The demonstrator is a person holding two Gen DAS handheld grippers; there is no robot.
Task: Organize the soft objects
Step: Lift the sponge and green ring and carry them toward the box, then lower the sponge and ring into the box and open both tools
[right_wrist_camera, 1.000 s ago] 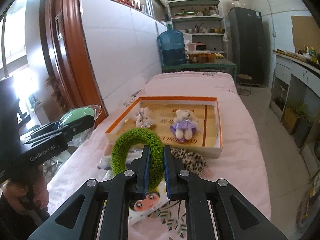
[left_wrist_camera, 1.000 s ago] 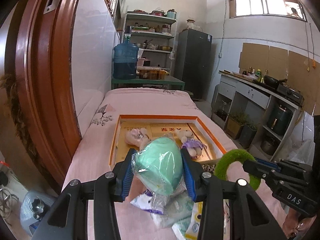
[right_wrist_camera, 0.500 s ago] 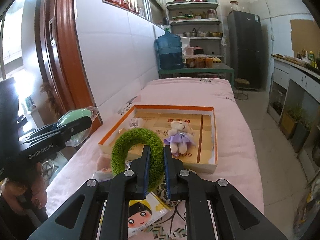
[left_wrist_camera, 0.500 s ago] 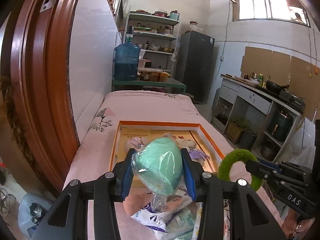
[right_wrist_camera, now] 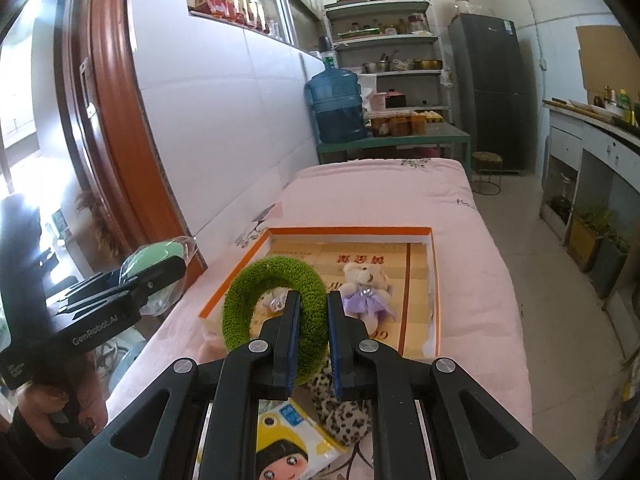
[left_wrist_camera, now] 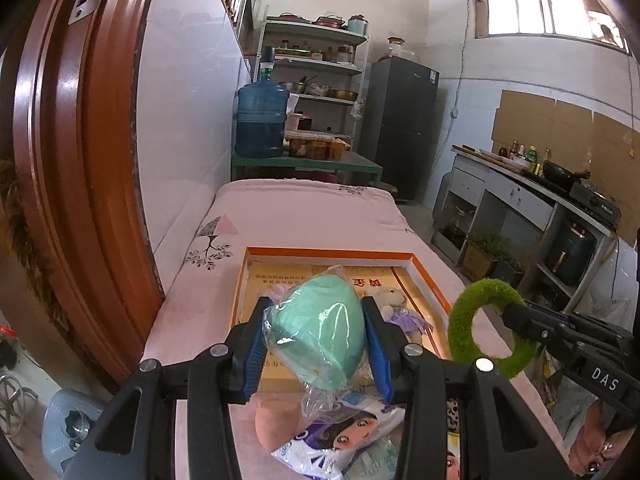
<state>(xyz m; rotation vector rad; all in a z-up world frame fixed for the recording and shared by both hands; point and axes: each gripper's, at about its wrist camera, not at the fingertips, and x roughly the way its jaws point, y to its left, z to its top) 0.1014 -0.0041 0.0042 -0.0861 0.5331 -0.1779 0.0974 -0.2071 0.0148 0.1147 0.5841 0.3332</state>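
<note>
Clamping plastic-wrapped mint sponge [left_wrist_camera: 320, 332]: left gripper [left_wrist_camera: 316, 344]; right gripper [right_wrist_camera: 310, 336] pinching fuzzy green ring [right_wrist_camera: 272, 300].

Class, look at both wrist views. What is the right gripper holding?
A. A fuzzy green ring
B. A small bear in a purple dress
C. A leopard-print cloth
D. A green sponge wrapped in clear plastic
A: the right gripper is shut on the fuzzy green ring, pinching its band, while the bear in the purple dress lies in the orange-edged box beyond.
</note>
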